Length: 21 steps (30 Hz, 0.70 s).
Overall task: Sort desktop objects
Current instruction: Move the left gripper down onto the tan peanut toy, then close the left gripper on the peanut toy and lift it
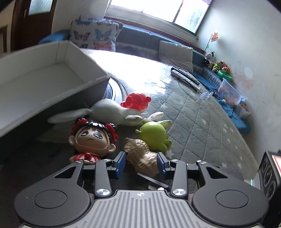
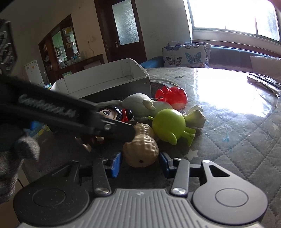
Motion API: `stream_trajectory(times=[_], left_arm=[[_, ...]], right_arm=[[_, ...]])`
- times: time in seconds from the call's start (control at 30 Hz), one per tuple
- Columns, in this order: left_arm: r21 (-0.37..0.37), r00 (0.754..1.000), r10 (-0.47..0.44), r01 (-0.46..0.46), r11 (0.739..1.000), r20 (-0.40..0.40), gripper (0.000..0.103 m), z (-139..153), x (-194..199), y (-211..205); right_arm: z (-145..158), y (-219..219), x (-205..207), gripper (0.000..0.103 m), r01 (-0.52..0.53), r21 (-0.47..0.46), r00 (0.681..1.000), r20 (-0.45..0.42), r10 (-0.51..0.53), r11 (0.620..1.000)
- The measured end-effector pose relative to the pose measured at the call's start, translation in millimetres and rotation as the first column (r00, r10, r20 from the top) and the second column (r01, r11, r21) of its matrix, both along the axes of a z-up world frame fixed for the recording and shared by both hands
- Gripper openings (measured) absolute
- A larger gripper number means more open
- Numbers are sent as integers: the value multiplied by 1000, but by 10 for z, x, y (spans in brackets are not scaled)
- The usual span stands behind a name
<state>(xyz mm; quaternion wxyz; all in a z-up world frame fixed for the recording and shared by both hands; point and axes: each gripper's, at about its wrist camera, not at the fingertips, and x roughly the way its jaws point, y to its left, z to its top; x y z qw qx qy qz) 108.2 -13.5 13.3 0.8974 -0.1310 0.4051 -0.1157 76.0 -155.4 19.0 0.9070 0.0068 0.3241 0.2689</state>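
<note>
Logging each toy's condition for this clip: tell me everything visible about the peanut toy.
The peanut toy is tan, with a netted shell pattern and a narrow waist; it looks like hard plastic. It lies on its side on the quilted table cover, between the blue pads of both tongs. The green figure lies close beside it; whether they touch is unclear.

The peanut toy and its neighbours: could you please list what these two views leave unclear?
- Peanut toy: in both views it sits between blue pads; whether they touch it cannot be told.
- Doll: right wrist view, mostly hidden by the left gripper's black arm crossing in front.
- Box: left wrist view, its left part is cut off by the frame edge.
- Bin: left wrist view, contents too small and blurred.
- Window: overexposed in both views.
</note>
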Motion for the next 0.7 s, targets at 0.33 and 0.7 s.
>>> stream_trajectory(times=[0.33, 0.7], left_arm=[[-82, 997, 16, -22, 996, -71, 42, -87, 220, 117], [-57, 998, 1, -5, 998, -57, 37, -82, 239, 58]], right_arm=[[35, -40, 44, 47, 1, 21, 1000, -6, -1, 1000], [28, -11, 58, 45, -4, -4, 1000, -1, 4, 1000]])
